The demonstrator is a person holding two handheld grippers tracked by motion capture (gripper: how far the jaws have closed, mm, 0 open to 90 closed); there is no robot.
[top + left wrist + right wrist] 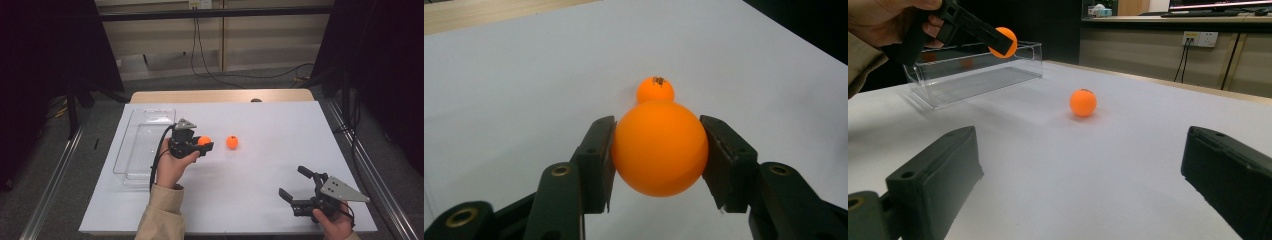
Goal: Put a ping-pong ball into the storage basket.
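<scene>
Left tool (204, 145) clenched on smooth orange plastic ball (203, 141); both pads pressing ball's sides in left gripper view (659, 148); held ball raised off white bench (260, 200), seen in right gripper view (1004, 41) level with tray's top rim; second small orange ball with dark mark on top (232, 142) resting on bench just beyond tool tips, apart from held ball; clear rectangular plastic tray (145, 125) beside left hand (172, 167), nearer bench's left edge; right tool (296, 183) released, jaws wide apart, nothing between them, low over bench's near right corner, well apart from both balls.

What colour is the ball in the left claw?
Orange; the ball shows best in the left gripper view.
</scene>
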